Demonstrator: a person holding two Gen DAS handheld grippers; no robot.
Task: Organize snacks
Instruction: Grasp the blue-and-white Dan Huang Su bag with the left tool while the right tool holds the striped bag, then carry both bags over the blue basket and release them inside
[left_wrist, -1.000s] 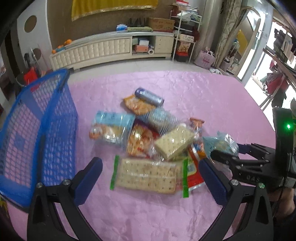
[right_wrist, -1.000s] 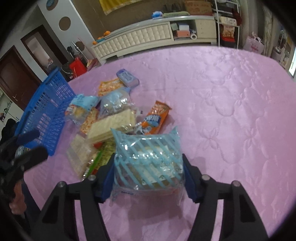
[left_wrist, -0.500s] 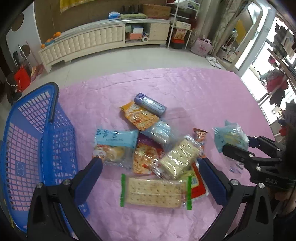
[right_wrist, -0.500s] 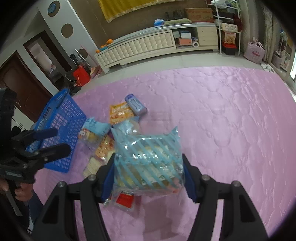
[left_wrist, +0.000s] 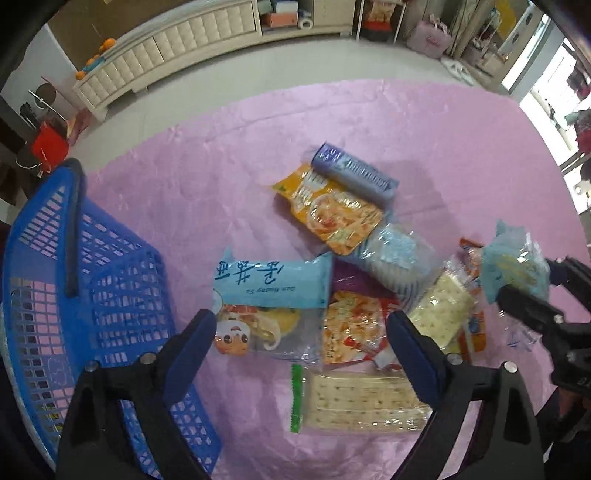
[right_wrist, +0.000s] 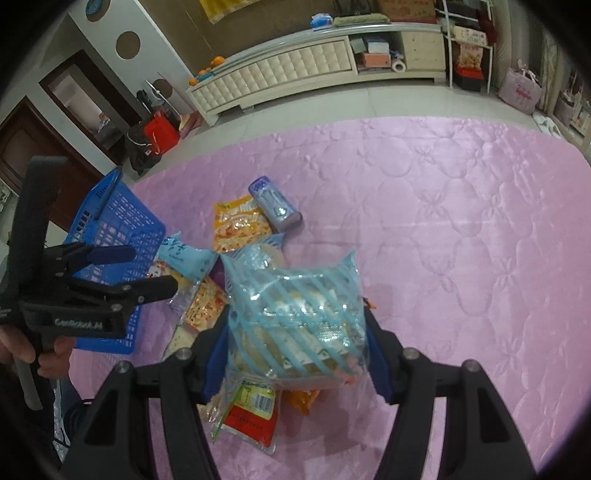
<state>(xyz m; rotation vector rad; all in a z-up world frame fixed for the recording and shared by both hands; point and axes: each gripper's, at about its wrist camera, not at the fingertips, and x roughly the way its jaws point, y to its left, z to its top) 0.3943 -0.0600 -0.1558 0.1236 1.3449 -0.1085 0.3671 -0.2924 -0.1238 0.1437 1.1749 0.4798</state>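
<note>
— Where was the blue-striped snack bag?

— Clamped between the jaws of the right gripper, lifted clear above the pile of snacks on the pink quilted desk. It was partway through transfer, I'd judge — picked, not yet placed.

— And the left gripper?

— Jaws wide apart, holding nothing, hovering over the light-blue pastry packet and the cracker sleeve.

— The blue basket?

— At the left of the pile, apparently empty inside. The next move probably called for carrying the bag leftward over the pile and past the left gripper, which stood between — then lowering it inside the rim before letting go.
</note>
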